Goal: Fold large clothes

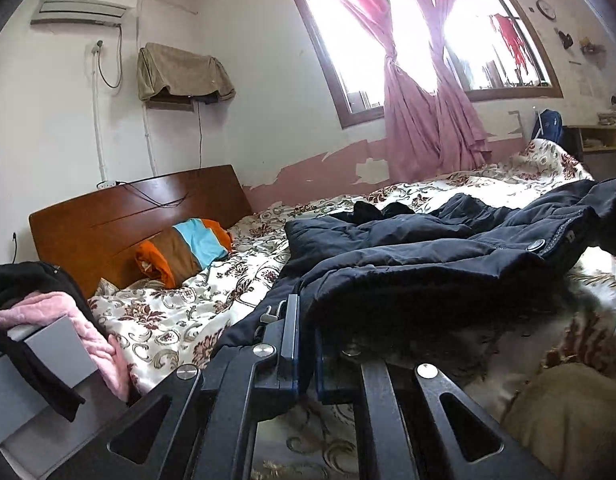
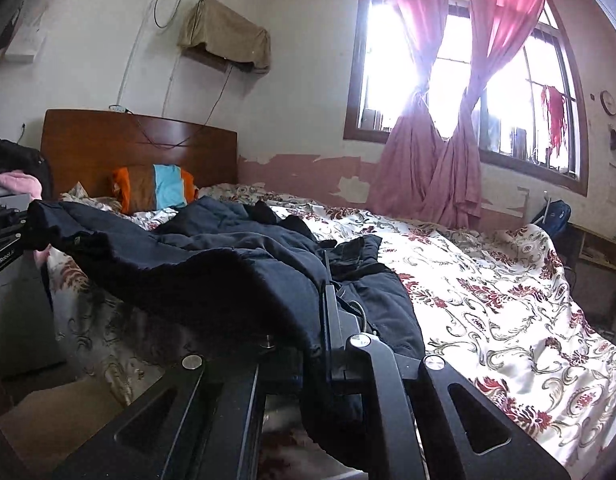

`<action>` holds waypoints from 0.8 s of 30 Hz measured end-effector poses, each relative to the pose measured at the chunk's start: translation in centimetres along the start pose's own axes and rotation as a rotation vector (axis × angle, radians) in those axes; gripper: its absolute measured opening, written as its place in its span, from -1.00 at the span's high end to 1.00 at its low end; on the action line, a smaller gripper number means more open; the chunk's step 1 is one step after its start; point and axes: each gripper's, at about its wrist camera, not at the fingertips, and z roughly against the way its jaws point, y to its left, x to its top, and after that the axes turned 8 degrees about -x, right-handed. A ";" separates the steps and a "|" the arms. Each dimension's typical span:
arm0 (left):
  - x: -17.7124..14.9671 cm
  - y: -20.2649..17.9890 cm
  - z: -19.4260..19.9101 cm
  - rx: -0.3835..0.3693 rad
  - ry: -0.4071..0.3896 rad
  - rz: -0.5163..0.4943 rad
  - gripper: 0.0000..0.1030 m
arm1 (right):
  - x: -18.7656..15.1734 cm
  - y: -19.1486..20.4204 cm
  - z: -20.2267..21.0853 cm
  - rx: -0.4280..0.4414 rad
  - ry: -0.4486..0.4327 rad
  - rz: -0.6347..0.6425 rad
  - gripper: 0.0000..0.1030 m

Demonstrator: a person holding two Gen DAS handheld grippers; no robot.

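Jacket (image 1: 407, 264) hem pinched in both jaws

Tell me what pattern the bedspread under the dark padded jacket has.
The cream bedspread carries dark red flowers with grey-green scrolls, clearest in the right wrist view.

Bedroom layout: jacket (image 1: 427, 256) lying across bed (image 2: 507, 300), its near edge raised between two tools.

Bed runs from near edge back to headboard (image 1: 136, 216) at far left; pillow (image 1: 184, 248) lies against headboard. Jacket lies on bedspread, right of pillow. Left tool (image 1: 306, 344) grips jacket's near left edge; right tool (image 2: 321, 320) grips near right edge. Pile of clothes (image 1: 44, 308) sits on cabinet left of bed. Window (image 2: 467, 72) with curtains (image 2: 435, 160) stands behind bed; shelf (image 1: 603, 138) at far right.
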 end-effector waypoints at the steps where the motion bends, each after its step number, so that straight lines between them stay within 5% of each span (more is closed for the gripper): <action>1: 0.1 0.1 0.8 -0.006 -0.001 0.014 0.89 | 0.0 -0.2 0.6 0.002 -0.004 0.002 0.90; 10: 3.3 1.0 6.2 -0.017 -0.033 0.106 0.89 | 2.8 -2.0 6.3 0.009 -0.047 -0.009 0.90; 15: 6.7 1.0 7.9 -0.009 -0.099 0.078 0.89 | 5.5 -2.9 8.0 -0.009 -0.098 -0.024 0.90; 24: 13.0 2.0 2.6 -0.007 -0.112 0.059 0.89 | 11.8 -3.4 2.2 0.003 -0.174 0.019 0.90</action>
